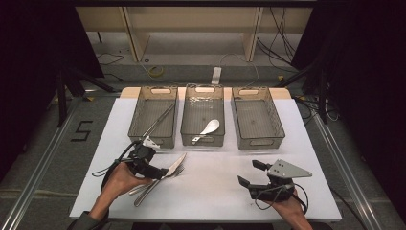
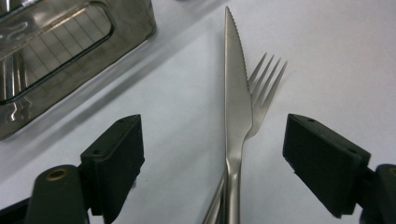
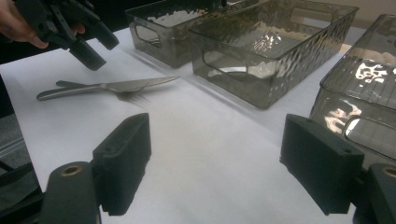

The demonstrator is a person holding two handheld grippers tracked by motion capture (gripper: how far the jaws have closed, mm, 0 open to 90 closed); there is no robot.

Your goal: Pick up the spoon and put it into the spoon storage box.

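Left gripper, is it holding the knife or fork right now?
No. The left gripper has its jaws open on either side of the knife and fork, touching neither. The right gripper is open too.

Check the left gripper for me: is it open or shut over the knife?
Open. In its own view the left gripper has its jaws spread wide, with the knife and fork lying between them on the table, touched by neither.

The white table (image 1: 215, 187) carries three bins (image 1: 202, 116), a knife (image 1: 168, 168) and a fork (image 1: 176, 171)
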